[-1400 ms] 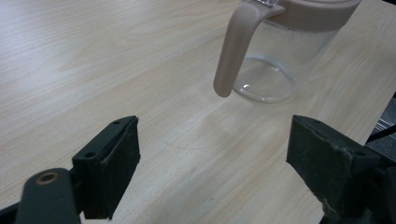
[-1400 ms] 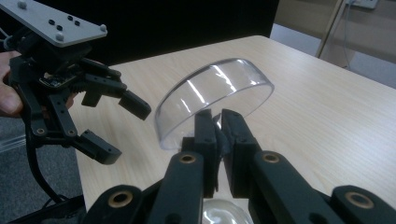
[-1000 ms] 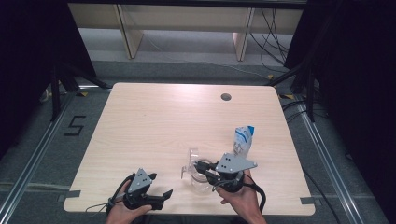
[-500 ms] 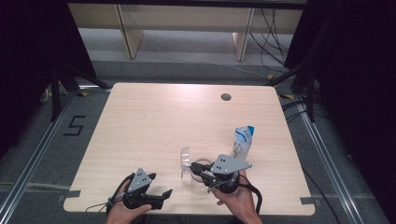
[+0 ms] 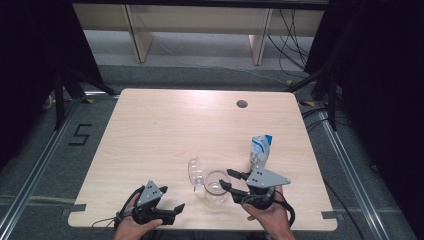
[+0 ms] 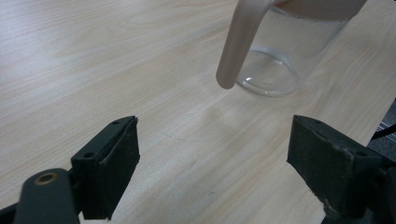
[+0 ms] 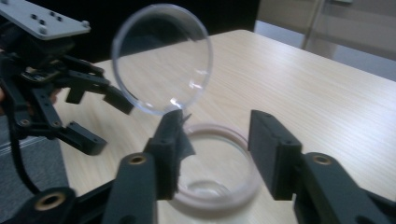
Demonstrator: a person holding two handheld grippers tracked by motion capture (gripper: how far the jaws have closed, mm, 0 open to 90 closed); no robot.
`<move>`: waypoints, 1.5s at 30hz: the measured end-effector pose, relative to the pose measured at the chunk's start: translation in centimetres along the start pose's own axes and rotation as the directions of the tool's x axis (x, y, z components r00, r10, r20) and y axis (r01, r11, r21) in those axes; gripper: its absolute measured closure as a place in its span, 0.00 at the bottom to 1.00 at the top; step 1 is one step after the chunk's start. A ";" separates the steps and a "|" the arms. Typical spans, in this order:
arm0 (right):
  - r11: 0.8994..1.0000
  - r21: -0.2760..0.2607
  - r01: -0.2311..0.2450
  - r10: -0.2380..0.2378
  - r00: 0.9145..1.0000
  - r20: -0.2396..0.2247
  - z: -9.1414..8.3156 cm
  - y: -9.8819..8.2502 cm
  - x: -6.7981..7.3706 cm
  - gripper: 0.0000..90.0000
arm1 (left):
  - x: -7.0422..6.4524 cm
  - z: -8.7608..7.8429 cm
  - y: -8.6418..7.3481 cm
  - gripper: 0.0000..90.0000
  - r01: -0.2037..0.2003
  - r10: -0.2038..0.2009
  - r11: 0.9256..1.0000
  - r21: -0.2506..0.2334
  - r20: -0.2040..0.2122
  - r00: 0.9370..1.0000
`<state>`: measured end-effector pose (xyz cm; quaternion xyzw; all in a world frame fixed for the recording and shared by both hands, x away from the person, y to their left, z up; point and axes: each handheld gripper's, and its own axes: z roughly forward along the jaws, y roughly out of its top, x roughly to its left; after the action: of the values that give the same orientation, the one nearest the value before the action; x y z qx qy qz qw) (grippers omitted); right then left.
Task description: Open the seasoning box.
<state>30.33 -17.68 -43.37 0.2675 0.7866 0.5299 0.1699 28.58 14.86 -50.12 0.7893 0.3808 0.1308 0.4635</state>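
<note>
Light wood-grain table (image 5: 165, 125), matte, rounded corners, a dark cable hole (image 5: 242, 104) near its far edge in the upper middle of the high view.

Clear jar (image 5: 216, 187) stands upright at lower centre of the high view, near the table's front edge. Cylindrical, glassy, thick base, with a pale pinkish band around the mouth. Its round transparent lid (image 5: 195, 172) is flipped up on the left side of the rim, standing nearly on edge, so the mouth is open; a pale curved strap (image 6: 238, 44) hangs down beside the wall in the left gripper view.

Blue-and-white pouch (image 5: 260, 150), soft and crumpled, stands just right of and behind the jar, probably what goes in next.

Right gripper (image 5: 231, 181): jaws have just been opening, now half apart, level with the jar's rim, nothing pinched between them; looks like the lid was just let go.

Left gripper (image 5: 176, 210): jaws wide, empty, parked low at lower left, apart from the jar.
</note>
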 end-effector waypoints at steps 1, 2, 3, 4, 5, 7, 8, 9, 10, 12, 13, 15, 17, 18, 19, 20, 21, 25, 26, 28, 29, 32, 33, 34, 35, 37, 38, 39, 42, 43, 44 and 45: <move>1.000 0.000 -0.001 0.001 1.000 0.017 -0.4 -0.3 -0.2 0.56 | 0.0 0.1 -0.1 0.18 0.015 -0.015 1.000 -0.005 -0.001 1.000; 1.000 -0.010 -0.002 0.002 1.000 0.016 -0.6 -0.7 -0.5 0.56 | 0.0 0.0 0.0 0.18 0.009 -0.009 1.000 0.003 -0.005 1.000; 1.000 -0.003 -0.014 0.014 1.000 0.019 -0.9 -0.9 -0.7 0.54 | 0.0 0.1 -0.1 0.18 0.008 -0.008 1.000 0.000 -0.003 1.000; 0.999 0.000 -0.041 0.041 0.998 0.044 -1.3 -1.2 -0.8 0.52 | 0.1 0.1 -0.1 0.18 0.007 -0.007 1.000 0.005 -0.005 1.000; 1.000 -0.001 -0.028 0.028 0.998 0.047 -1.4 -1.3 -1.1 0.50 | 0.0 0.1 -0.1 0.18 0.006 -0.006 1.000 0.001 -0.009 1.000; 1.000 -0.022 -0.017 0.019 0.996 0.091 -1.7 -1.6 -1.5 0.48 | 0.0 0.2 -0.1 0.18 0.008 -0.008 1.000 0.003 -0.007 1.000; 0.999 -0.008 -0.048 0.049 0.993 0.107 -2.1 -1.7 -1.5 0.46 | 0.0 0.2 -0.2 0.18 0.006 -0.006 1.000 0.005 -0.010 1.000; 0.999 -0.010 -0.050 0.051 0.993 0.109 -2.2 -1.9 -1.7 0.45 | 0.1 0.2 -0.2 0.18 0.004 -0.004 1.000 0.005 -0.011 1.000; 0.998 -0.022 -0.062 0.064 0.992 0.110 -2.2 -2.0 -1.8 0.44 | 0.2 0.1 -0.2 0.18 -0.008 0.008 1.000 0.022 -0.017 1.000; 0.997 -0.020 -0.080 0.082 0.985 0.153 -2.6 -2.5 -2.0 0.42 | 0.2 0.2 -0.2 0.17 0.008 -0.007 1.000 0.009 -0.021 1.000; 0.997 -0.017 -0.080 0.082 0.983 0.163 -2.6 -2.6 -2.2 0.42 | 0.3 0.1 -0.2 0.17 -0.010 0.011 1.000 0.018 -0.026 1.000; 0.994 -0.023 -0.108 0.111 0.975 0.193 -2.8 -3.1 -2.4 0.39 | 0.3 0.0 -0.2 0.17 -0.005 0.005 1.000 0.009 -0.028 1.000; 0.994 -0.033 -0.107 0.112 0.972 0.206 -2.9 -3.4 -2.8 0.38 | 0.2 0.0 -0.2 0.17 0.010 -0.010 1.000 0.004 -0.035 0.999; 0.993 -0.032 -0.114 0.119 0.967 0.224 -3.0 -3.5 -2.9 0.37 | 0.3 -0.1 -0.1 0.17 -0.005 0.006 1.000 0.024 -0.037 0.999; 0.993 -0.032 -0.112 0.117 0.961 0.249 -3.2 -3.6 -3.1 0.36 | 0.3 -0.1 -0.1 0.17 -0.006 0.007 1.000 0.024 -0.036 0.999; 0.993 -0.024 -0.118 0.121 0.958 0.261 -3.3 -3.7 -3.4 0.34 | 0.3 0.0 -0.1 0.17 -0.007 0.007 1.000 0.026 -0.027 1.000; 0.992 -0.045 -0.120 0.128 0.953 0.274 -3.3 -3.8 -3.6 0.32 | 0.3 0.0 -0.1 0.17 -0.012 0.012 1.000 0.026 -0.030 0.999; 0.980 -0.048 -0.195 0.200 0.924 0.325 -3.6 -4.3 -4.0 0.28 | 0.3 0.1 -0.2 0.17 -0.002 0.002 1.000 0.025 -0.036 0.999; 0.978 -0.062 -0.197 0.206 0.920 0.332 -3.4 -4.4 -4.2 0.27 | 0.3 0.1 -0.2 0.17 -0.003 0.004 1.000 0.030 -0.030 1.000; 0.981 -0.046 -0.187 0.191 0.919 0.345 -3.3 -4.7 -4.7 0.26 | 0.2 0.2 -0.2 0.17 0.009 -0.009 1.000 0.018 -0.030 1.000; 0.981 -0.042 -0.189 0.191 0.914 0.359 -3.3 -4.7 -4.8 0.25 | 0.1 0.3 -0.2 0.17 0.015 -0.015 1.000 0.012 -0.033 0.999; 0.975 -0.045 -0.219 0.219 0.897 0.383 -2.9 -4.9 -5.1 0.23 | 0.2 0.3 -0.2 0.17 -0.003 0.003 1.000 0.015 -0.030 1.000; 0.977 -0.054 -0.206 0.210 0.898 0.387 -2.7 -5.0 -5.4 0.23 | 0.2 0.3 -0.2 0.17 -0.003 0.004 1.000 0.018 -0.029 1.000; 0.983 -0.048 -0.179 0.183 0.896 0.404 -2.7 -5.1 -5.8 0.22 | 0.2 0.3 -0.2 0.17 -0.003 0.004 1.000 0.016 -0.029 1.000; 0.985 -0.042 -0.169 0.171 0.896 0.411 -2.6 -5.1 -6.1 0.22 | 0.2 0.3 -0.2 0.17 -0.004 0.005 1.000 0.016 -0.028 1.000; 0.972 -0.055 -0.226 0.229 0.884 0.408 -2.1 -5.3 -6.1 0.22 | 0.2 0.3 -0.2 0.17 -0.001 0.001 1.000 0.020 -0.028 1.000; 0.980 -0.039 -0.196 0.195 0.887 0.419 -2.0 -5.4 -6.5 0.22 | 0.2 0.3 -0.2 0.17 0.003 -0.003 1.000 0.017 -0.029 1.000; 0.977 -0.040 -0.210 0.208 0.889 0.408 -1.8 -5.4 -6.6 0.22 | 0.2 0.3 -0.2 0.17 0.001 0.000 1.000 0.019 -0.030 1.000; 0.974 -0.048 -0.220 0.219 0.880 0.422 -1.4 -5.6 -6.8 0.21 | 0.1 0.3 -0.3 0.17 0.011 -0.010 1.000 0.016 -0.034 0.999; 0.978 -0.037 -0.205 0.200 0.876 0.438 -1.4 -5.6 -6.9 0.21 | 0.1 0.3 -0.3 0.17 0.021 -0.021 1.000 0.015 -0.032 0.999; 0.974 -0.039 -0.223 0.218 0.874 0.434 -1.3 -5.6 -6.9 0.20 | 0.1 0.2 -0.3 0.17 0.017 -0.016 1.000 0.019 -0.031 0.999; 0.980 -0.047 -0.195 0.196 0.875 0.443 -1.1 -5.6 -7.1 0.20 | 0.1 0.2 -0.3 0.17 0.016 -0.016 1.000 0.020 -0.031 0.999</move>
<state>34.06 -24.41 -48.26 0.4596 0.6954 0.4694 0.2914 28.64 14.90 -50.52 0.7888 0.3955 0.1353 0.4506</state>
